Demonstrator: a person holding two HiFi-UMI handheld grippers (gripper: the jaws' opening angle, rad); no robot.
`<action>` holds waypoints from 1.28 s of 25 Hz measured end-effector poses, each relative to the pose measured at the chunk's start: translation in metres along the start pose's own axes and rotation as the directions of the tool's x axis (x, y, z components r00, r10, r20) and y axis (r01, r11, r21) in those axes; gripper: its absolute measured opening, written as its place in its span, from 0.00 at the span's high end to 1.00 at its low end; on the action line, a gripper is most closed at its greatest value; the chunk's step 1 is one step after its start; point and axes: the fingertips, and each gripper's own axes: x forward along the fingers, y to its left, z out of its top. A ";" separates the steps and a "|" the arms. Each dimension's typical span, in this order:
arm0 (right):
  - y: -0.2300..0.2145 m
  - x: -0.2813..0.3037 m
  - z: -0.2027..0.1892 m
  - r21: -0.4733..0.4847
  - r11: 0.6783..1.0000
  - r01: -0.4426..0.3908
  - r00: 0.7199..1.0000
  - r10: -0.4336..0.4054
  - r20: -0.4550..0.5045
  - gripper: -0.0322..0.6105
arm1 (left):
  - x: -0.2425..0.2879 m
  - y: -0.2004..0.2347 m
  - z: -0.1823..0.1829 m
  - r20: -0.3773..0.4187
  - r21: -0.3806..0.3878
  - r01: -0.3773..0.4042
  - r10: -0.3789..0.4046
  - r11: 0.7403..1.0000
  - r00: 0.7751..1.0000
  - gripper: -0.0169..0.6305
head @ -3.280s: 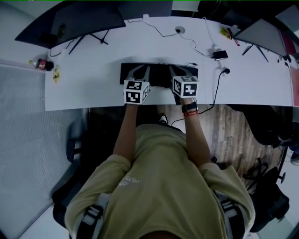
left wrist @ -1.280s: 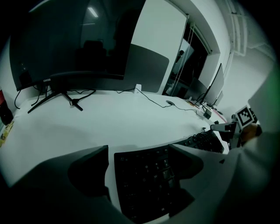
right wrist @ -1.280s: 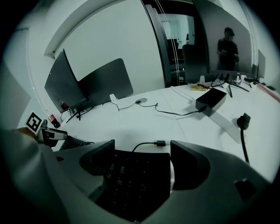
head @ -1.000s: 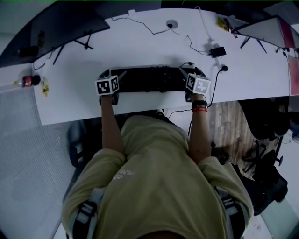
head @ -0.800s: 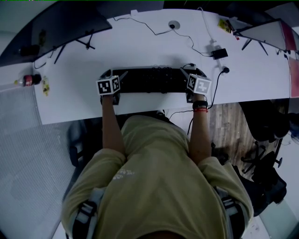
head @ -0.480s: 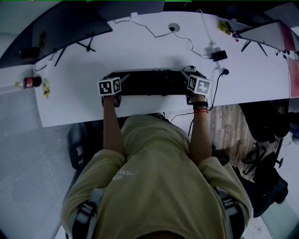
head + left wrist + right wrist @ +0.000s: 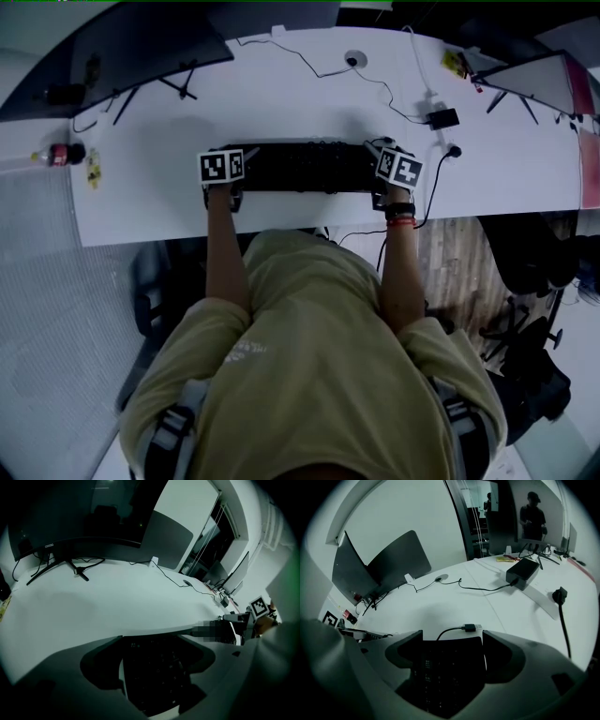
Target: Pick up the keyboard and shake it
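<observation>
Both grippers have slid from the middle of the keyboard (image 7: 305, 167) out to its two ends since the earliest frame. In the last second they have barely shifted and the left cube has squared up.

Keyboard sits centre frame in the head view, flat on the white desk (image 7: 281, 94), long side across the picture. It does not look lifted yet.

Left gripper (image 7: 230, 159) is at the keyboard's left end, centre-left of the frame. Its own view has the jaws wide and closing now, with the dark keyboard end (image 7: 159, 677) between them. A thin pale strip shows at the left-hand pad, so there is no firm pinch yet.

Right gripper (image 7: 382, 155) is at the right end, centre-right. Its jaws are spread astride that end (image 7: 450, 672). The left-hand pad looks against the edge and a pale sliver shows at the other, so I read it as not clamped. A cable plug (image 7: 469, 628) lies on the desk just beyond the keyboard's far edge.

Meaning: the approach looks done and the step in hand is the grasp, left side first. The lift and the shake are both still to come. Watch the cable, which may tug once the keyboard rises. An uneven clamp could also let one end slip.
</observation>
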 end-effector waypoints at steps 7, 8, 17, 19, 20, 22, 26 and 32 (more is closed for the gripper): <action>-0.001 -0.005 0.011 0.057 0.997 0.044 0.998 -0.045 0.034 0.34 | -0.011 -0.001 0.000 0.015 -0.017 -0.010 0.011 1.000 1.000 0.40; 0.000 -0.005 0.012 0.054 0.998 0.042 0.998 -0.044 0.036 0.34 | -0.013 -0.001 0.001 0.019 -0.017 -0.013 0.013 1.000 1.000 0.40; 0.004 -0.010 0.029 0.041 0.999 0.013 0.995 -0.017 0.100 0.34 | -0.024 -0.002 0.018 0.063 -0.012 -0.026 0.027 1.000 0.998 0.44; 0.007 -0.010 0.035 0.037 0.999 0.002 0.993 -0.006 0.115 0.34 | -0.027 -0.001 0.024 0.085 -0.008 -0.033 0.033 0.999 0.996 0.44; 0.009 -0.011 0.039 0.035 0.999 -0.004 0.992 -0.001 0.124 0.34 | -0.028 0.000 0.027 0.096 -0.006 -0.036 0.036 0.999 0.995 0.44; 0.011 -0.011 0.047 0.026 1.000 -0.008 0.990 0.004 0.144 0.34 | -0.029 0.001 0.035 0.116 -0.003 -0.037 0.037 0.999 0.993 0.44; 0.017 -0.011 0.061 0.006 1.000 -0.016 0.984 0.015 0.178 0.34 | -0.031 0.004 0.046 0.147 -0.003 -0.042 0.042 0.999 0.988 0.44; 0.020 -0.010 0.073 0.011 0.999 -0.040 0.977 0.037 0.208 0.34 | -0.035 0.004 0.063 0.190 0.028 -0.058 0.052 0.998 0.980 0.44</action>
